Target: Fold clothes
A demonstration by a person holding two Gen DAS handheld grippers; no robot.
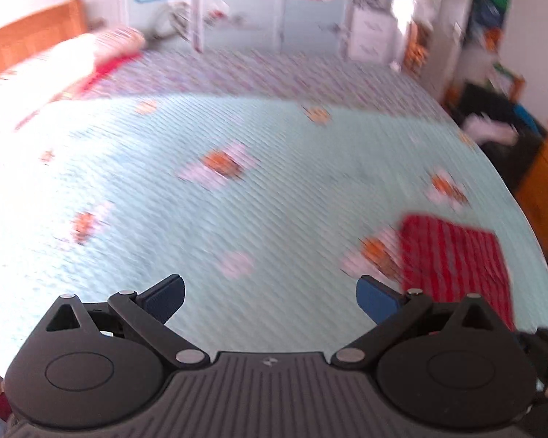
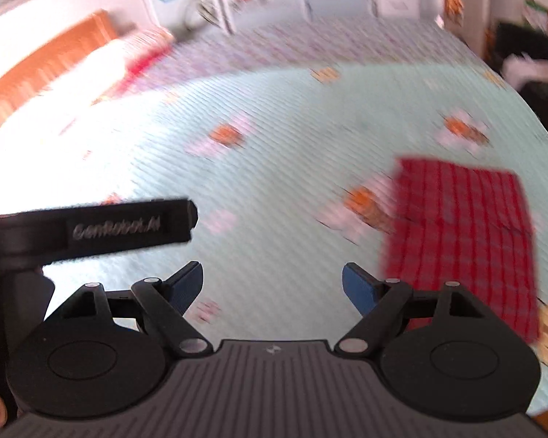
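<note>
Cloth (image 1: 456, 266), red and striped, lay folded flat on the pale green bedspread (image 1: 237, 189) at the lower right of the left wrist view, long axis running away from the camera. The left gripper (image 1: 270, 299) hung wide apart, empty, over the cover. Motion blur hid details.

From the right wrist, the cloth (image 2: 460, 233) lay ahead right of the right gripper (image 2: 272, 284), whose fingers also stood apart. A wooden headboard (image 2: 47, 62) was at the far left.

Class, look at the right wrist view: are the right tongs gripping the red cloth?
No: the right tongs stand open and empty, with the red cloth lying flat beside them.

A folded red checked cloth (image 2: 456, 241) lies on the pale-green bedspread (image 2: 274, 168).
</note>
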